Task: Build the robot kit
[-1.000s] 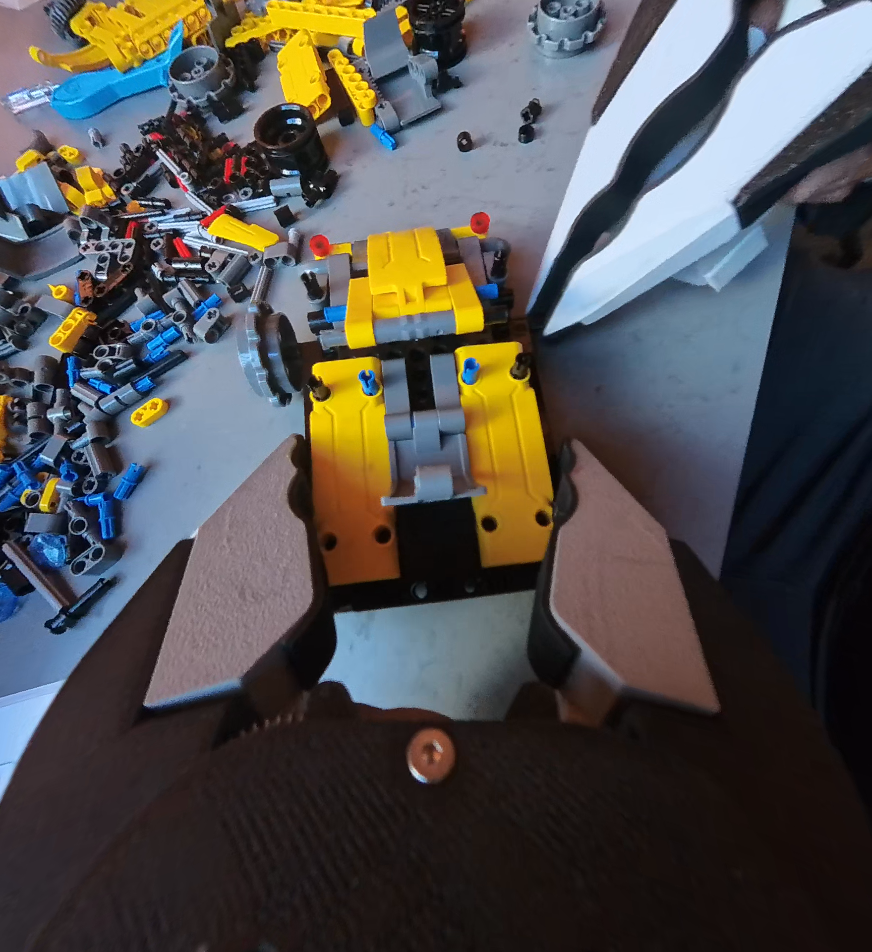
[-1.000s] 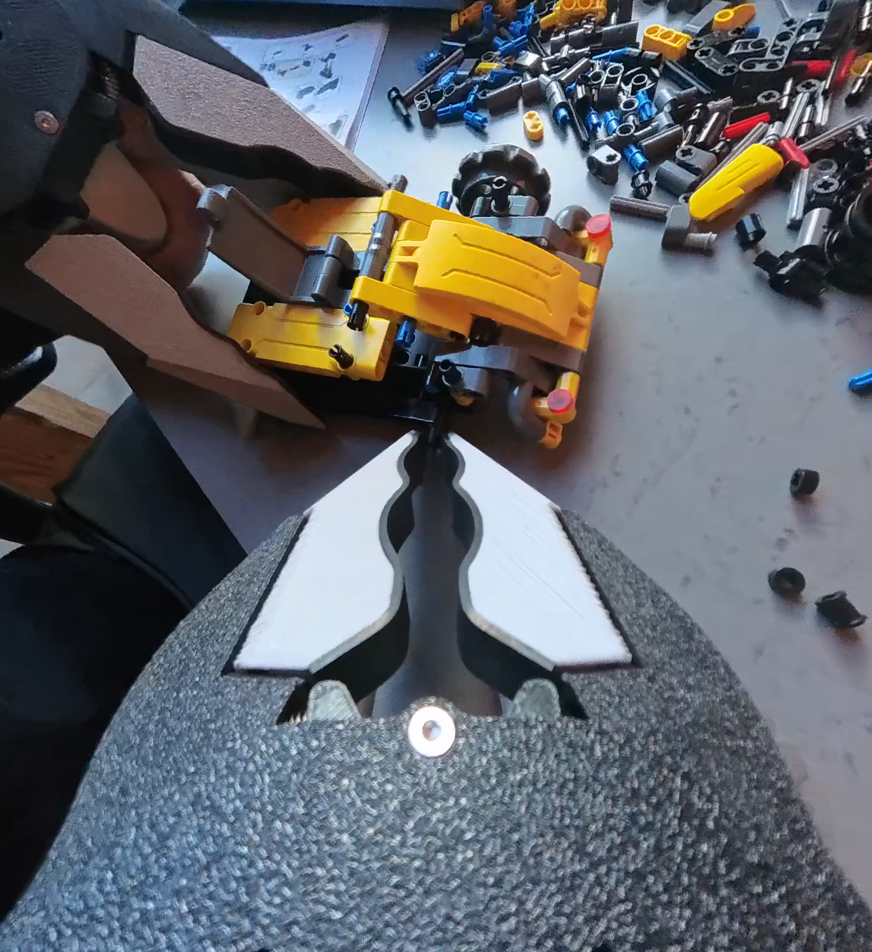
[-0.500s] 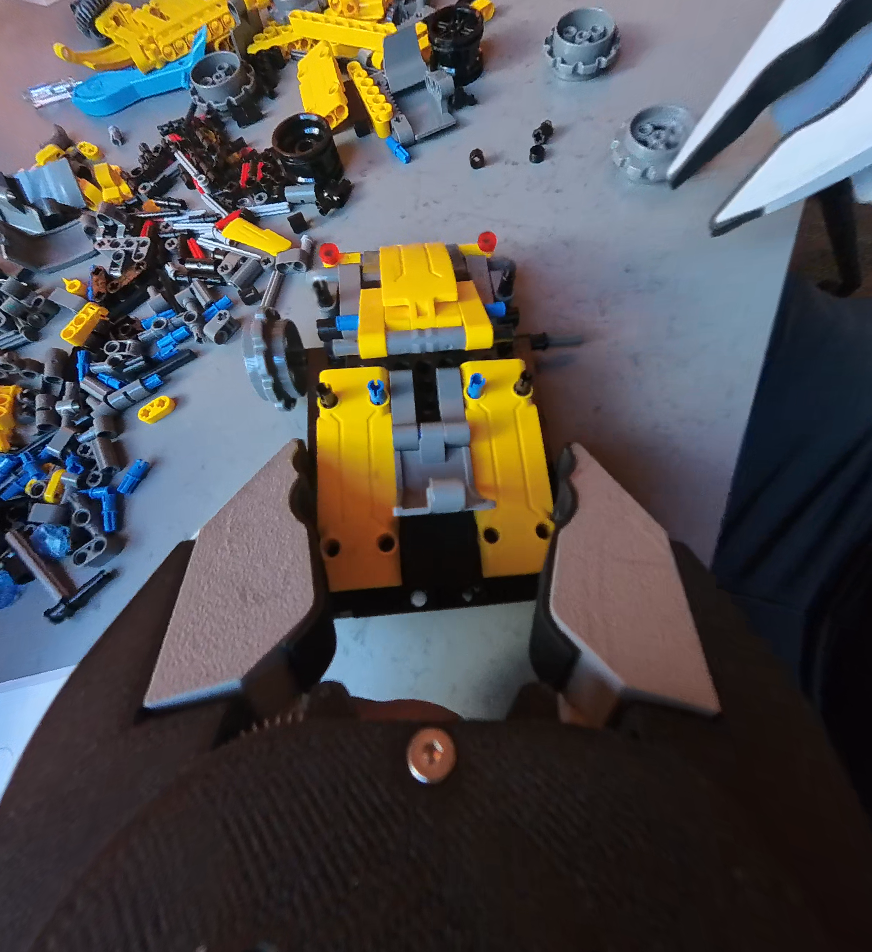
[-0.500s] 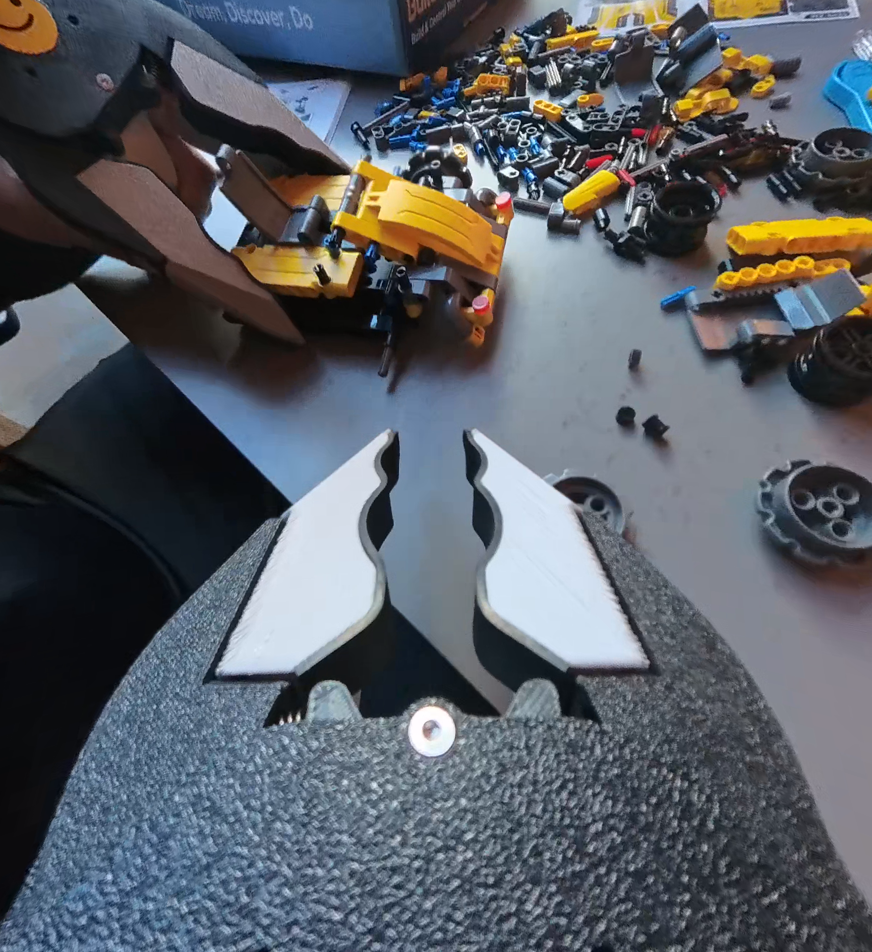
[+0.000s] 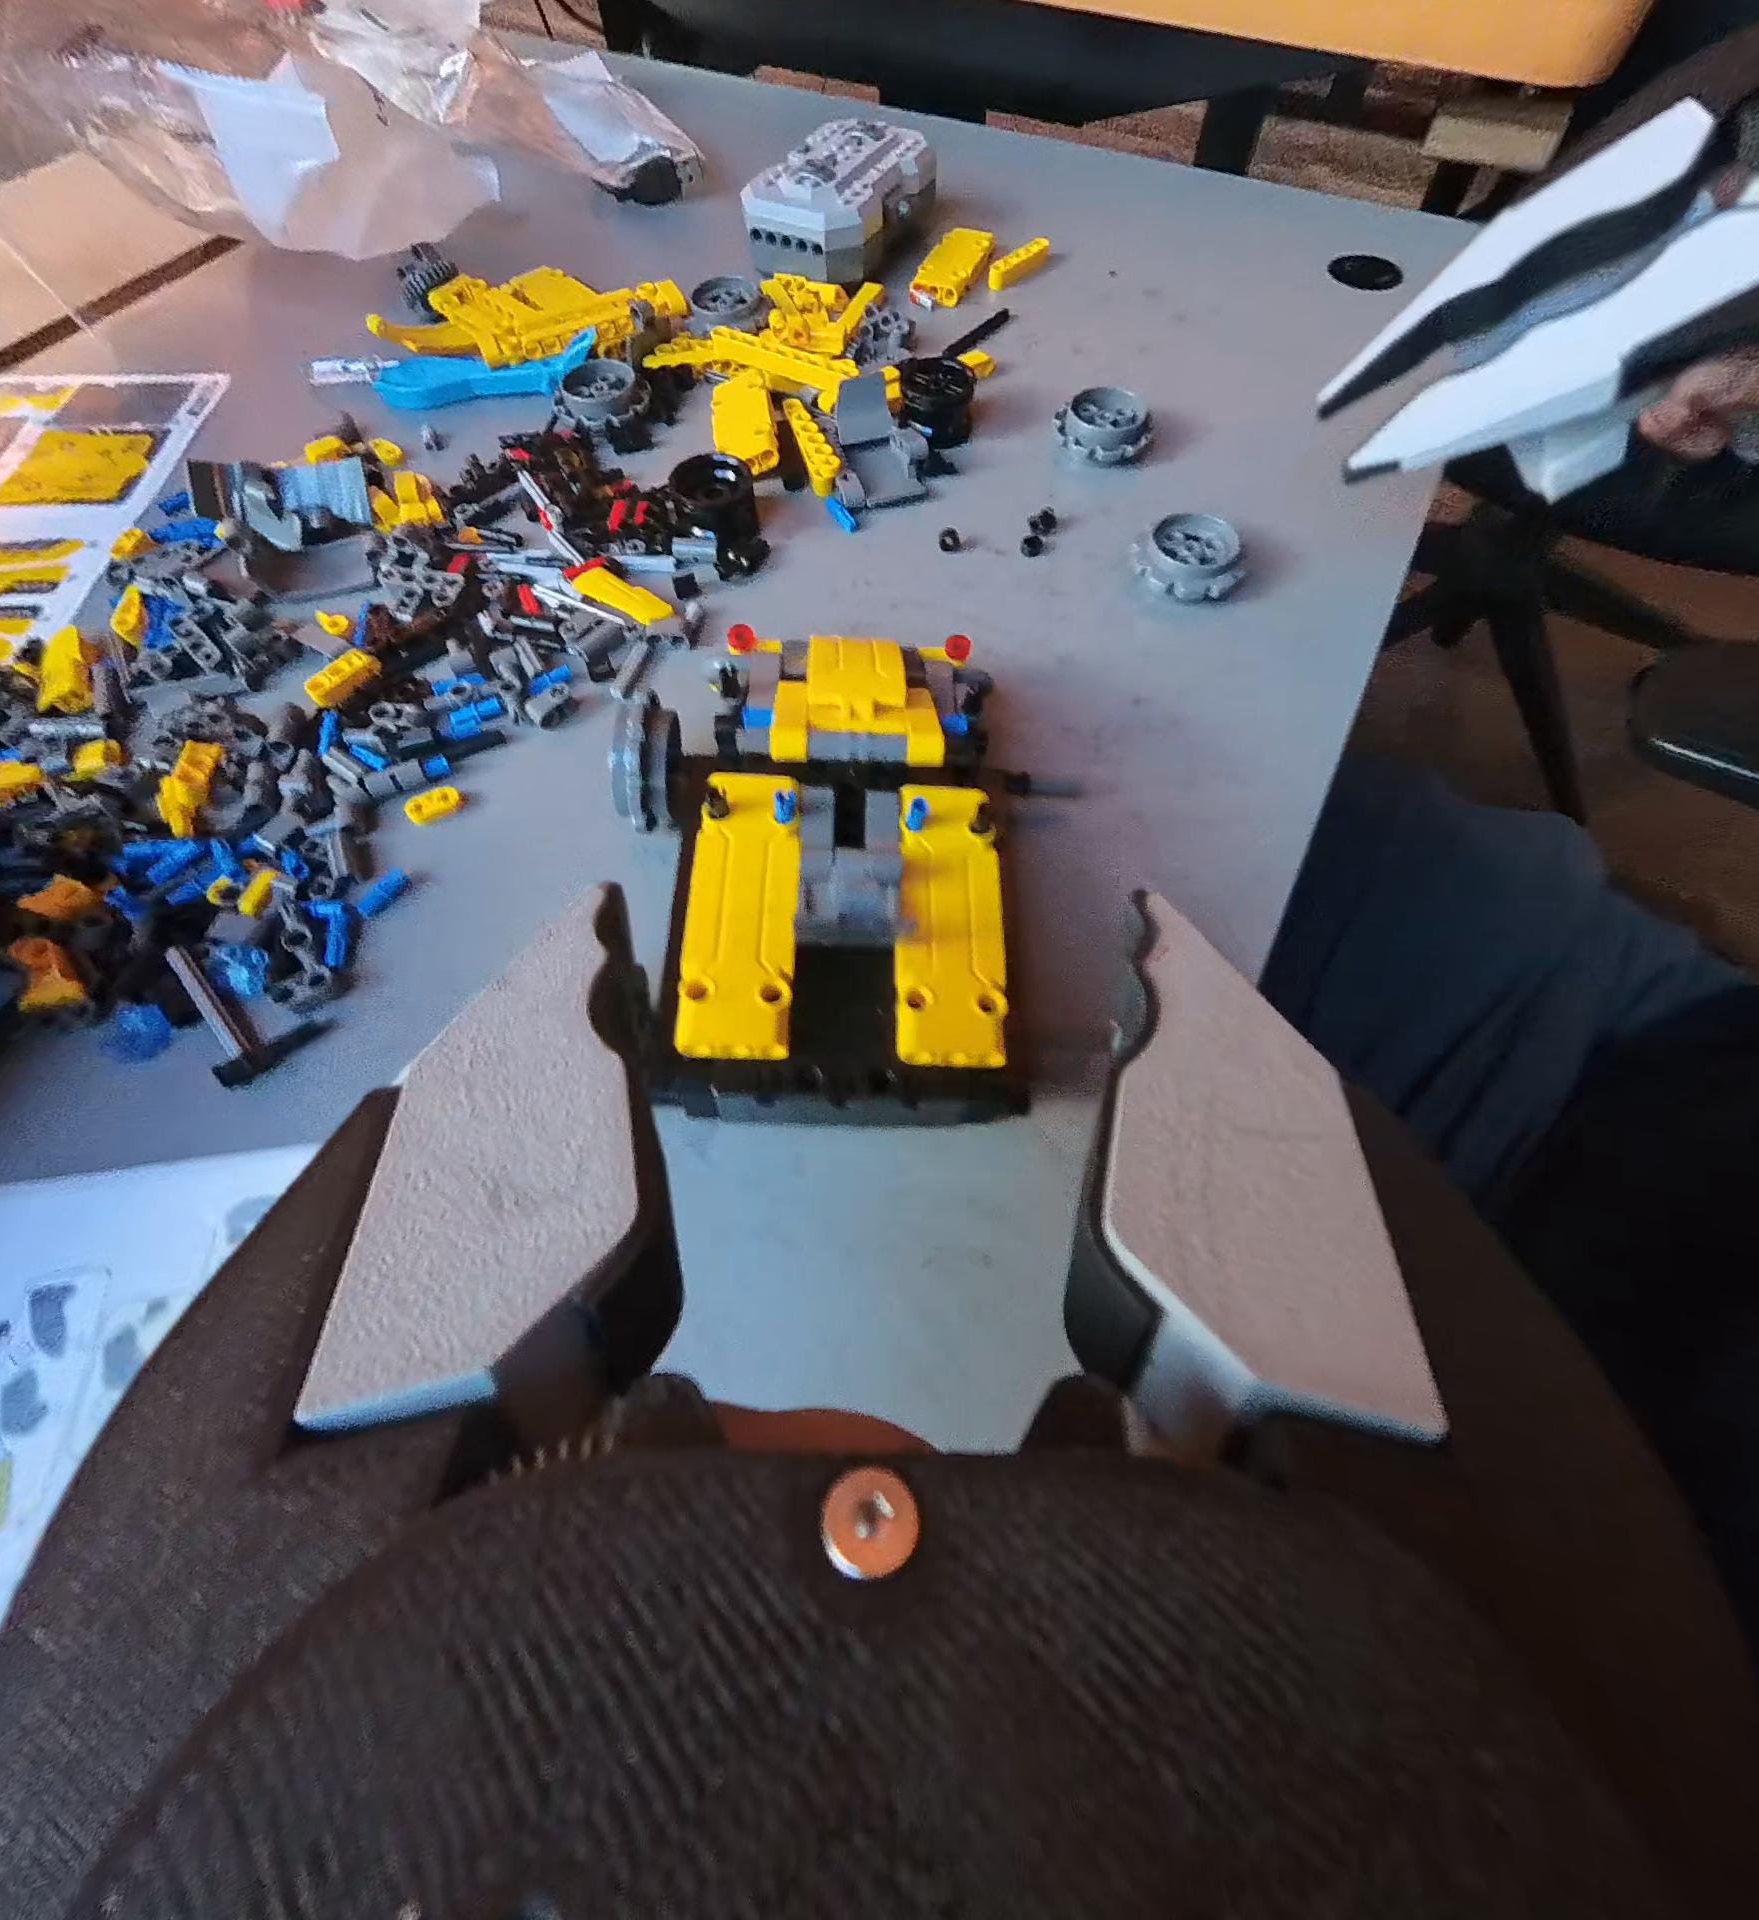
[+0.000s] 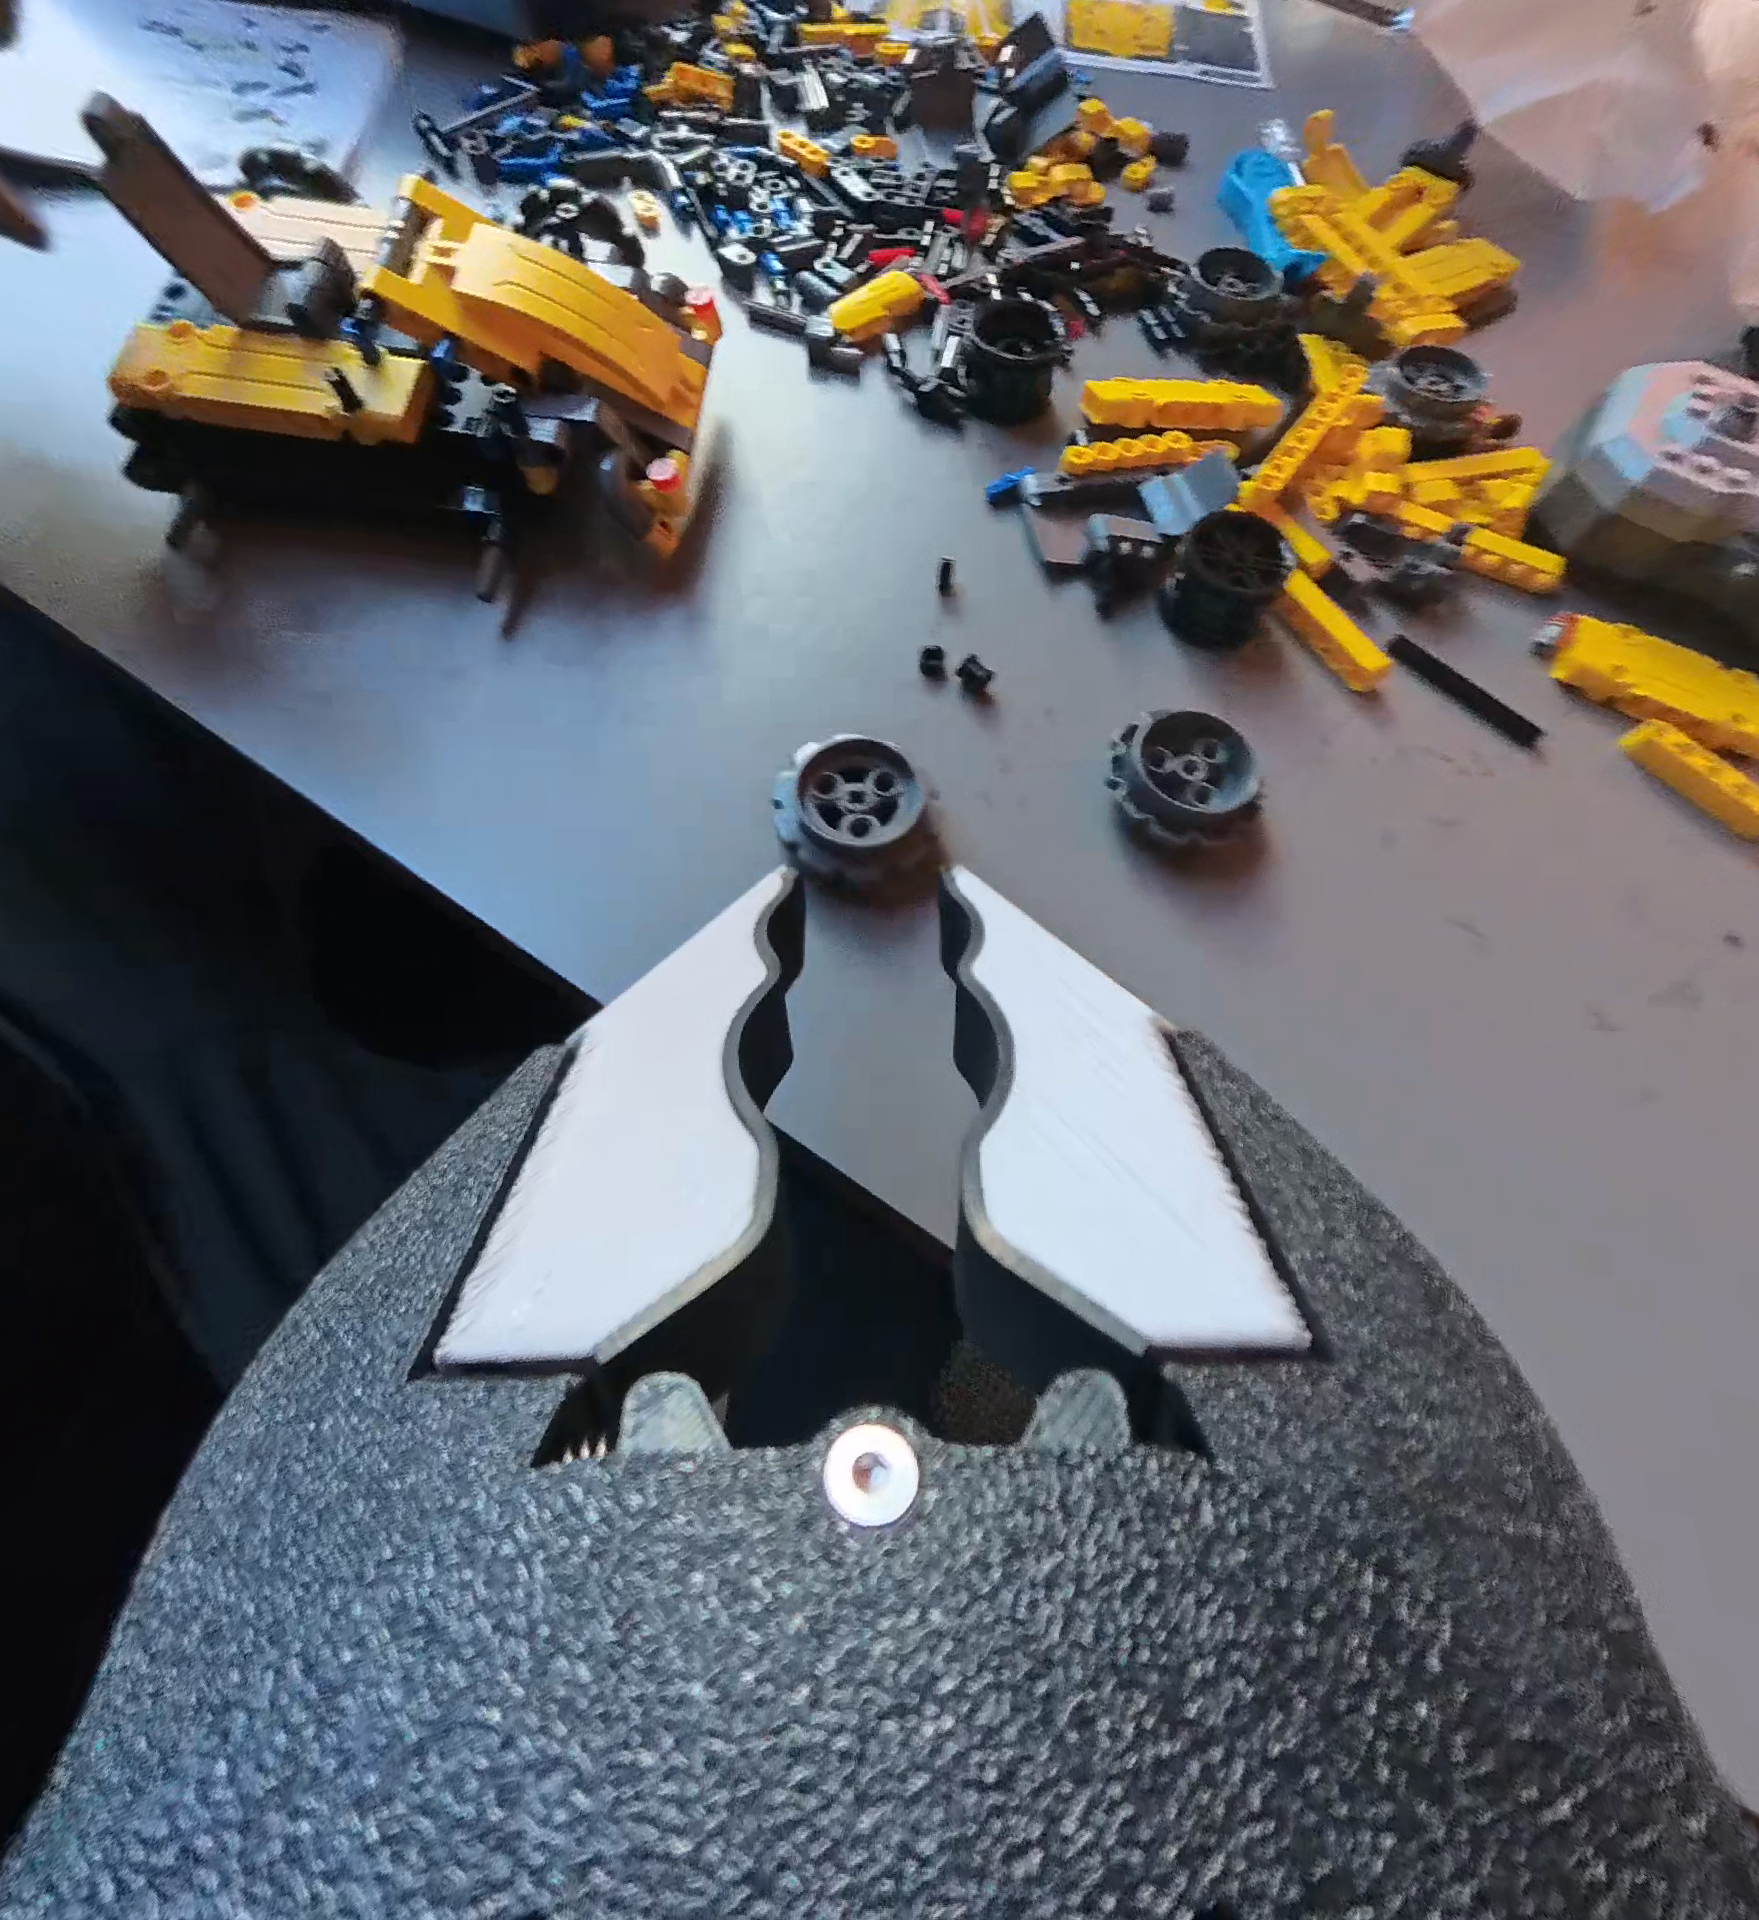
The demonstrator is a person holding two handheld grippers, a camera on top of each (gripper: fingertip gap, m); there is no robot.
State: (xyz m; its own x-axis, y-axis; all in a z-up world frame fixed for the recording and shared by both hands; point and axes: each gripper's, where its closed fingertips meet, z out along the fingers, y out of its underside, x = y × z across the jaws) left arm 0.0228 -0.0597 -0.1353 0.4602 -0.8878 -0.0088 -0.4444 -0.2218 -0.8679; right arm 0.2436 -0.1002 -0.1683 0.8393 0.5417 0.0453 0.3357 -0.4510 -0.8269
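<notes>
Two grippers, both released: left gripper (image 5: 870, 914) spread wide astride the rear of the yellow brick-built vehicle (image 5: 839, 831) on the grey table (image 5: 1197, 665), not touching; right gripper (image 6: 864, 883) parted just behind a grey sprocket wheel (image 6: 854, 805), empty.

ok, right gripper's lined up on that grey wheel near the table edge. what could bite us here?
1. The grey wheel lies close to the table edge; a nudge from the open right gripper could roll it off.
2. The left gripper is open, so the yellow vehicle sits unclamped near the same edge and could shift if bumped.
3. Small black pins lie just beyond the wheel and could scatter.
</notes>
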